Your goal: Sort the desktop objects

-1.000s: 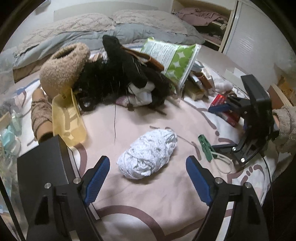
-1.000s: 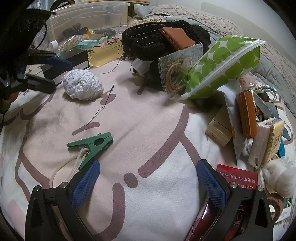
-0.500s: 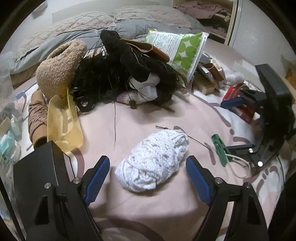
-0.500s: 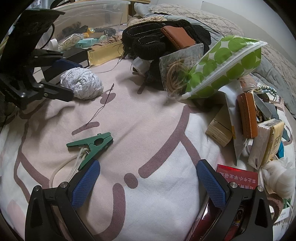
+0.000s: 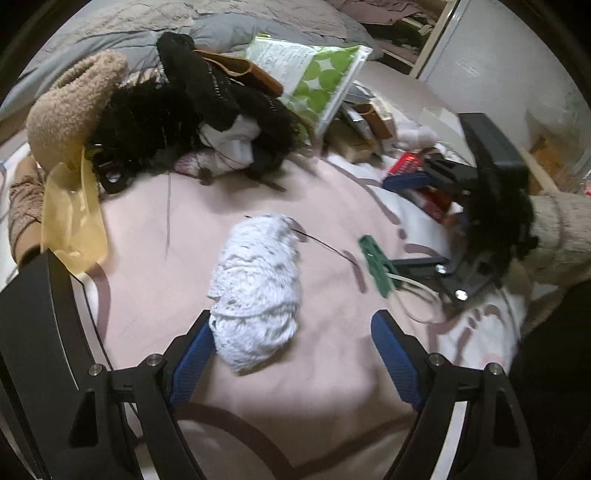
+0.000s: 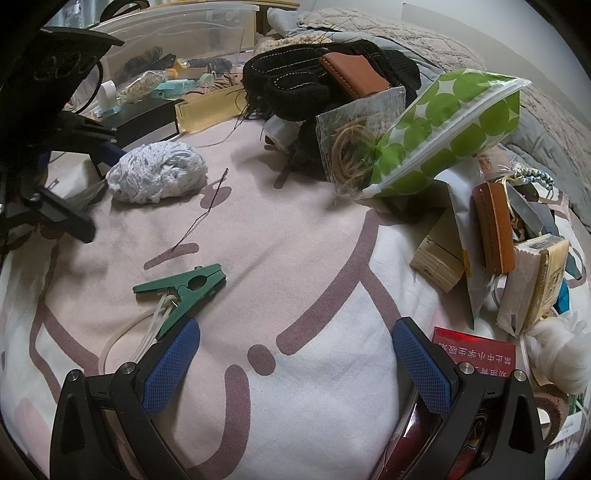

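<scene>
A white yarn ball (image 5: 255, 295) lies on the pink patterned cloth (image 5: 332, 398). My left gripper (image 5: 293, 354) stands open around its near end, with the ball close against the left pad (image 5: 192, 362) and a wide gap to the right one. In the right wrist view the same ball (image 6: 159, 177) sits at the far left between the left gripper's fingers (image 6: 62, 218). My right gripper (image 6: 297, 365) is open over bare cloth with nothing between its pads. A green clothes peg (image 6: 184, 291) with a white cord lies just beyond its left pad.
A heap of black knitwear (image 6: 325, 81), a green-dotted pouch (image 6: 443, 129) and a bag of rubber bands (image 6: 354, 147) fill the back. Boxes and a leather piece (image 6: 495, 229) crowd the right, with a red booklet (image 6: 476, 354) under the right finger. A yellow tray (image 5: 70, 218) and a clear bin (image 6: 177, 33) stand at the left.
My left gripper has tilted down and come in over the yarn ball, which now lies between its jaws. The right gripper has not moved.
</scene>
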The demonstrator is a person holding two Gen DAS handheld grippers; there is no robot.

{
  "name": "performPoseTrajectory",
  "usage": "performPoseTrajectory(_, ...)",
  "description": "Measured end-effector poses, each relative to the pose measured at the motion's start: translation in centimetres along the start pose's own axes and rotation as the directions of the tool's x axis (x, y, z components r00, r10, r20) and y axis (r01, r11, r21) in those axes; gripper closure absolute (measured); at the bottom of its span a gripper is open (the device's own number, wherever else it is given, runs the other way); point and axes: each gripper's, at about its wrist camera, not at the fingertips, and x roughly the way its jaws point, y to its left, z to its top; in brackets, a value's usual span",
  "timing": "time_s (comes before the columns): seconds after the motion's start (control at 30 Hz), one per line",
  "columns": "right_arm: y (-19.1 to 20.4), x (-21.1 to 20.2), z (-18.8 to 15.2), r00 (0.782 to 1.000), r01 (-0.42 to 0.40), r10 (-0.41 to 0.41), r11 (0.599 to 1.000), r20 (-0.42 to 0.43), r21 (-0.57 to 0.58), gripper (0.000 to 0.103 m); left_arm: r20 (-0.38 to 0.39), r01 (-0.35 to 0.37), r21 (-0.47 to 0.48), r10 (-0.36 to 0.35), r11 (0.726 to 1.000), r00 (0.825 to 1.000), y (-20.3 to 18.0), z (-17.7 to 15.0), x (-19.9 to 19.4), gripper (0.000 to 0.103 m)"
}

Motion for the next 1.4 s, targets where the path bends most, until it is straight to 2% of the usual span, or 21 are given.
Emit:
performPoseTrajectory(0.07, 0.0, 0.0, 0.0, 1.000, 0.001, -0.001, 1.000, -0.001, -0.001, 0.000, -0.019, 0.032, 0.022, -0.031, 0.999, 0.999, -0.5, 0.0, -0.3, 0.018)
performPoseTrajectory(0.13, 0.1, 0.0, 0.0, 1.000, 0.001, -0.001, 1.000, -0.001, 0.000, 0.000, -0.020, 0.027, 0.050, -0.026, 0.998, 0.999, -1.1, 0.1, -0.6, 0.018)
performPoseTrajectory(0.3, 0.1, 0.0, 0.0, 1.000, 0.005, -0.005, 1.000, -0.005, -0.003, 0.000, 0.018, -0.066, 0.050, 0.065, 0.997, 0.998, -1.0, 0.6, -0.4, 0.018)
performPoseTrajectory(0.4, 0.2, 0.0, 0.1, 1.000, 0.009, -0.009, 1.000, -0.013, -0.006, 0.000, 0.043, -0.133, 0.026, 0.132, 0.991, 0.990, -0.2, 0.7, 0.0, 0.025)
performPoseTrajectory(0.43, 0.3, 0.0, 0.2, 1.000, 0.013, -0.013, 1.000, -0.018, -0.009, 0.000, 0.050, -0.141, 0.021, 0.140, 0.990, 0.989, 0.0, 0.7, 0.3, 0.032)
performPoseTrajectory(0.47, 0.3, 0.0, 0.2, 1.000, 0.015, -0.015, 1.000, -0.020, -0.011, 0.000, 0.057, -0.152, 0.018, 0.150, 0.988, 0.987, 0.1, 0.7, 0.5, 0.035)
performPoseTrajectory(0.53, 0.3, 0.0, 0.2, 1.000, 0.013, -0.013, 1.000, -0.021, -0.010, 0.000, 0.072, -0.166, 0.019, 0.164, 0.986, 0.984, 0.2, 0.7, 0.7, 0.035)
performPoseTrajectory(0.83, -0.1, 0.1, 0.0, 1.000, -0.006, 0.006, 1.000, -0.022, 0.000, 0.000, 0.098, -0.150, 0.039, 0.146, 0.988, 0.984, -0.4, 0.4, 1.4, 0.035)
performPoseTrajectory(1.13, -0.2, -0.2, -0.2, 1.000, -0.005, 0.005, 1.000, -0.025, 0.005, 0.000, 0.095, -0.041, 0.023, 0.039, 0.999, 0.995, -0.2, 0.3, 0.4, 0.035)
performPoseTrajectory(1.33, -1.0, -0.7, 0.8, 0.996, -0.017, 0.021, 0.999, -0.086, 0.041, 0.000, 0.091, -0.096, 0.002, 0.096, 0.995, 0.991, 0.3, -0.2, 0.7, 0.035)
performPoseTrajectory(1.4, -1.4, -1.7, 1.2, 0.998, 0.003, 0.001, 0.998, -0.066, 0.058, 0.000, 0.101, -0.113, 0.000, 0.112, 0.994, 0.989, 0.3, -0.3, 0.6, 0.035)
